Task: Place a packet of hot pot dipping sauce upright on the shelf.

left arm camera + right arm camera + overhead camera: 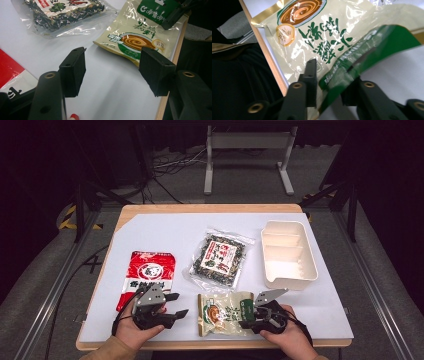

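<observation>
Left gripper (172,306) hangs released just off the red packet (147,275), jaws apart over bare desk (165,232). Beige soup pouch (224,314) lies at the near desk edge; right gripper (250,316) pinches its green end, so lifting probably wants a deeper bite first. Open room lies between seaweed bag (218,259) and white tray (289,255).
</observation>
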Motion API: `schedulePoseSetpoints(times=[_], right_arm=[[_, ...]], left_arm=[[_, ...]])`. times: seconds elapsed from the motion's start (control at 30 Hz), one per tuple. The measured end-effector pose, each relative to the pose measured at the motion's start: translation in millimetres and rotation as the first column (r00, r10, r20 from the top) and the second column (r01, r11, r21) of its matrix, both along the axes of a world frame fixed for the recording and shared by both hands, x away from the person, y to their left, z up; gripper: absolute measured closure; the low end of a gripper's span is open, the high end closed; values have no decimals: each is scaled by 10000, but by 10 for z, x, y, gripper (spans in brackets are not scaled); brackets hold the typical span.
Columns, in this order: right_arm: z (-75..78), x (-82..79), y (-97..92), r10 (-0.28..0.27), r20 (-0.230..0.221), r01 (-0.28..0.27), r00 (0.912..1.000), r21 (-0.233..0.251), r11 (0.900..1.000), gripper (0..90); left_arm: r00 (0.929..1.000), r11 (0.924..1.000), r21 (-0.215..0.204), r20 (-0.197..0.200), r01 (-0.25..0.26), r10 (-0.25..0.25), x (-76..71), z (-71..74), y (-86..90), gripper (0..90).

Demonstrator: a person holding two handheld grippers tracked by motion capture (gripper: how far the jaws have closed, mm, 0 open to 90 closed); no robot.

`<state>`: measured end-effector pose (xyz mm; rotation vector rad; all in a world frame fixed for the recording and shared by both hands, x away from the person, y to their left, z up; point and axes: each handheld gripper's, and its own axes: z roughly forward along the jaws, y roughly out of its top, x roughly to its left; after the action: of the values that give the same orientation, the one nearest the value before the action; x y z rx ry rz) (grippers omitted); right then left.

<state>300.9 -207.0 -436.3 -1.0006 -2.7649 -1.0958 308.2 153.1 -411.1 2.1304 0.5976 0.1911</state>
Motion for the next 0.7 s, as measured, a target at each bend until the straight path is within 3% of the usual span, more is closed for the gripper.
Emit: schedulePoseSetpoints(times=[0.23,0.4,0.5,0.7], right_arm=[[4,18,18,-118,-286,118,9995,4,9999,814],[10,44,-5,-402,-706,429,9967,379,9984,889],[7,60,-20,-507,-926,559,9944,547,9969,894],[28,54,-20,-536,-939,593,9941,586,9965,896]], left_arm=[[10000,10000,-8,22,-29,29,-1,1,5,387],[10000,9999,-82,9,-66,66,-3,5,15,387],[10000,9999,-75,24,-71,71,-4,7,20,387],[10000,9999,-116,38,-75,76,-8,11,21,388]])
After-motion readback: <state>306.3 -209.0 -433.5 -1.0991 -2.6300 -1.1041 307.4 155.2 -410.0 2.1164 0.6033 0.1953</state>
